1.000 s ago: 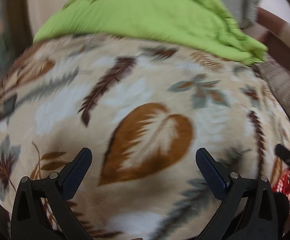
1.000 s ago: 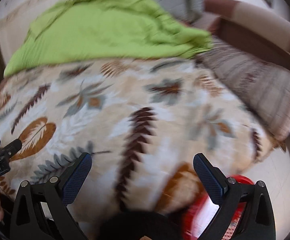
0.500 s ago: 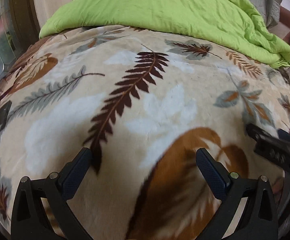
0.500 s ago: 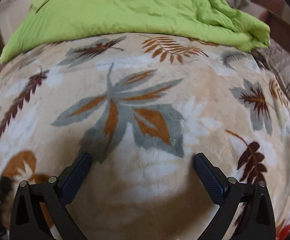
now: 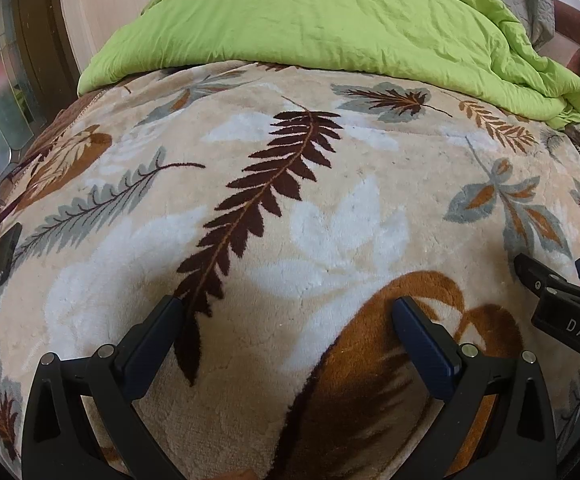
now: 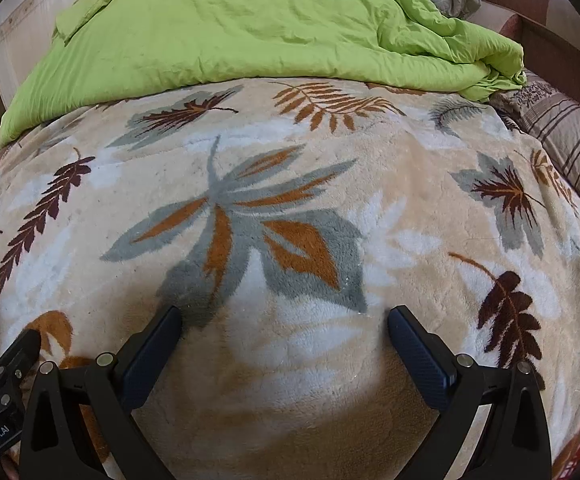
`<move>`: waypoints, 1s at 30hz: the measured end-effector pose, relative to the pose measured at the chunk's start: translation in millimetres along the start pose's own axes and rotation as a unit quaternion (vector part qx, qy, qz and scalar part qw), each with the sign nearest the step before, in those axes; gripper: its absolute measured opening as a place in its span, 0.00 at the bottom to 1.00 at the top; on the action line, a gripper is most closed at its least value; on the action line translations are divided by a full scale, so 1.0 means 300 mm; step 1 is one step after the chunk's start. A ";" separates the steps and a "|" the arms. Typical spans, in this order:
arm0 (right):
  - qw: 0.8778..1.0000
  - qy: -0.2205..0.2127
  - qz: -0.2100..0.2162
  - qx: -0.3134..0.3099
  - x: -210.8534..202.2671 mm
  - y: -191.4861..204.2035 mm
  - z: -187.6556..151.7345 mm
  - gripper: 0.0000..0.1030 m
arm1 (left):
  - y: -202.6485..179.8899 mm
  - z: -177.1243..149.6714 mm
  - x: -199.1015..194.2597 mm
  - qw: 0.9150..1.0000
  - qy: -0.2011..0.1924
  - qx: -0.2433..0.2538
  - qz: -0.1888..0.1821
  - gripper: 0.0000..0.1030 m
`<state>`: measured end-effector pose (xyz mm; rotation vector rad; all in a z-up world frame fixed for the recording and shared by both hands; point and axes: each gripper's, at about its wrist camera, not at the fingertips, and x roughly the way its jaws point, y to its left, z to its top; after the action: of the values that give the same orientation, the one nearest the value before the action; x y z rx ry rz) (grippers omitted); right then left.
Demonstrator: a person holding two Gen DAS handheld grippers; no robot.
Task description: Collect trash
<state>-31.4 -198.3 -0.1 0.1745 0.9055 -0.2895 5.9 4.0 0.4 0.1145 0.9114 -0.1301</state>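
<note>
1. No trash is seen on the leaf-patterned blanket (image 5: 330,208) in either view; where it lies cannot be told.
2. The left tool (image 5: 285,312) and right tool (image 6: 283,322) are held wide open and empty, low over the blanket, presumably ready for a grasp.
3. A green duvet (image 6: 249,28) is bunched at the bed's far end, where litter might be hidden.
4. A striped pillow (image 6: 570,136) lies at the right.
</note>
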 end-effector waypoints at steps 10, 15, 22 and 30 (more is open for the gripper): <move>1.000 0.000 -0.001 0.000 0.001 -0.001 0.000 1.00 | 0.001 -0.004 0.001 1.000 -0.004 0.001 -0.003 1.00; 1.000 0.000 0.000 0.000 0.001 -0.002 0.000 1.00 | 0.000 -0.002 0.001 1.000 -0.004 0.004 0.001 1.00; 1.000 0.000 0.000 0.000 0.001 -0.002 0.000 1.00 | 0.002 0.000 0.002 1.000 -0.004 0.004 0.000 1.00; 1.000 0.000 0.000 0.000 0.000 -0.003 0.000 1.00 | 0.001 0.000 0.002 1.000 -0.003 0.003 -0.001 1.00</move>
<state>-31.5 -199.1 -0.1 0.1741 0.9064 -0.2900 6.3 4.3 -0.2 0.1182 0.9057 -0.1343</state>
